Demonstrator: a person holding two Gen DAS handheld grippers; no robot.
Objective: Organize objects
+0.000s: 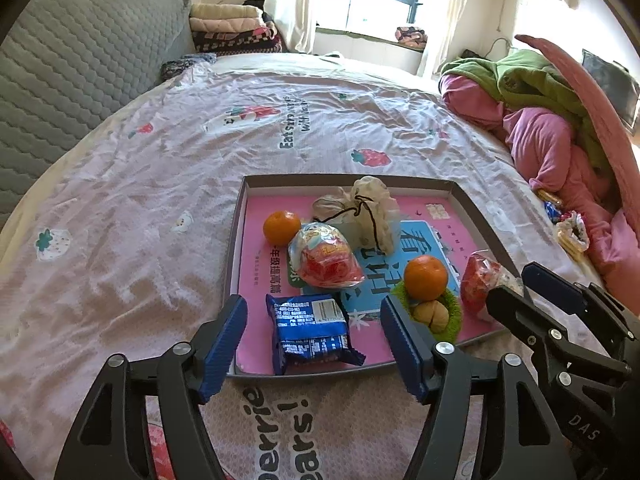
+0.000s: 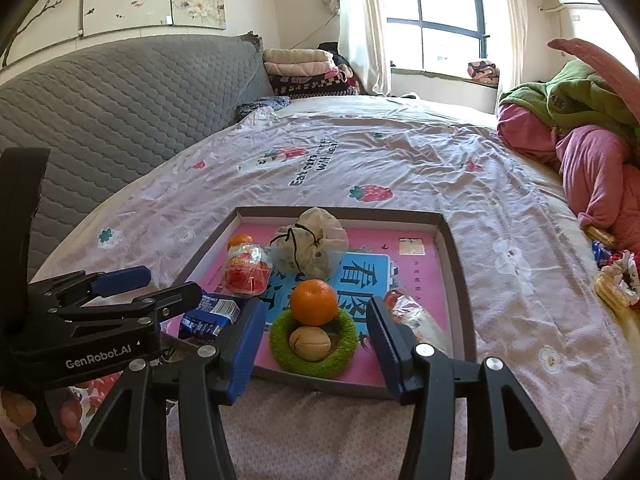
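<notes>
A shallow grey-walled box tray (image 1: 238, 216) (image 2: 452, 240) with a pink printed bottom lies on the bed. In it are a blue snack packet (image 1: 310, 330) (image 2: 210, 314), two oranges (image 1: 281, 227) (image 1: 425, 277) (image 2: 314, 302), a walnut (image 1: 431, 315) (image 2: 310, 343) in a green knitted ring (image 2: 344, 342), two red-and-clear wrapped snacks (image 1: 326, 258) (image 1: 482, 282) (image 2: 246, 270), and a beige drawstring pouch (image 1: 366, 212) (image 2: 316, 246). My left gripper (image 1: 314, 334) is open, its fingers either side of the blue packet. My right gripper (image 2: 316, 344) is open around the green ring and walnut.
The bed has a pink strawberry-print sheet (image 1: 160, 184). A grey quilted headboard (image 1: 72, 64) stands at the left. Pink and green bedding (image 1: 552, 128) is piled at the right, with more snack packets (image 1: 570, 232) (image 2: 616, 280) beside it. Folded blankets (image 1: 232, 28) are stacked at the back.
</notes>
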